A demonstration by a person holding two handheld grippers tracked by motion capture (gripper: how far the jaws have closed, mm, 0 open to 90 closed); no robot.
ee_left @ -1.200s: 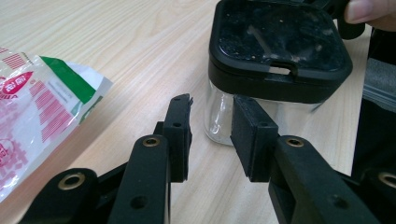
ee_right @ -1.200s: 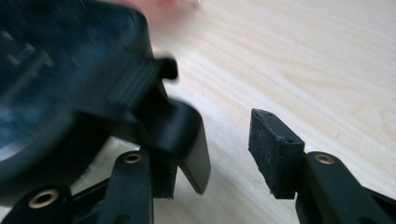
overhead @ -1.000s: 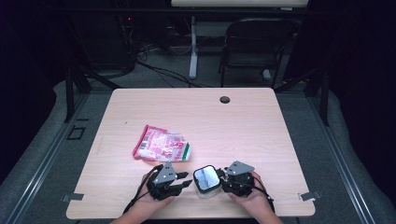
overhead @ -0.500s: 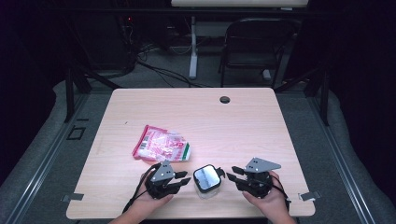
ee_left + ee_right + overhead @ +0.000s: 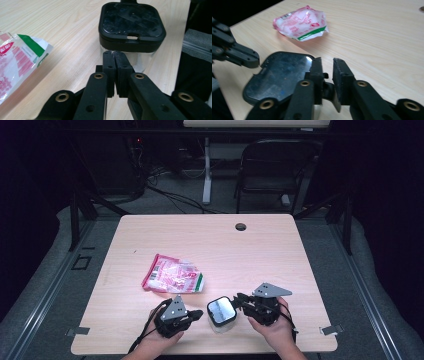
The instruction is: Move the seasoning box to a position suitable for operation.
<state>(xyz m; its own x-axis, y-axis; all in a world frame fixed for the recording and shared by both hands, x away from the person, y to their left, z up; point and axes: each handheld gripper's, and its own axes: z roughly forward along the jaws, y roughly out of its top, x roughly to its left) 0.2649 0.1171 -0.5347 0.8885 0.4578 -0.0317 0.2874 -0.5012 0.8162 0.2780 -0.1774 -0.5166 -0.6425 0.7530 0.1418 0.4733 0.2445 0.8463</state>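
Observation:
A small clear container with a black lid (image 5: 221, 311) stands near the table's front edge. My left gripper (image 5: 201, 313) lies just left of it, shut, and its tips (image 5: 115, 53) touch the clear wall under the lid (image 5: 131, 22). On the right, my right gripper (image 5: 239, 299) points at the lid's far right corner. Its jaws (image 5: 327, 62) stand a narrow gap apart beside the lid (image 5: 279, 75), with bare wood showing between them. A pink, white and green snack bag (image 5: 172, 275) lies behind the left gripper, also seen as the bag (image 5: 300, 22).
The light wooden table (image 5: 200, 240) has a dark cable hole (image 5: 240, 226) near its far edge. A black chair (image 5: 277, 170) and cables stand on the floor beyond. The left gripper's tip (image 5: 252, 60) shows across the lid in the right gripper view.
The right gripper drew away from the container to the right, then came partly back toward it. The left gripper, container and bag stayed put.

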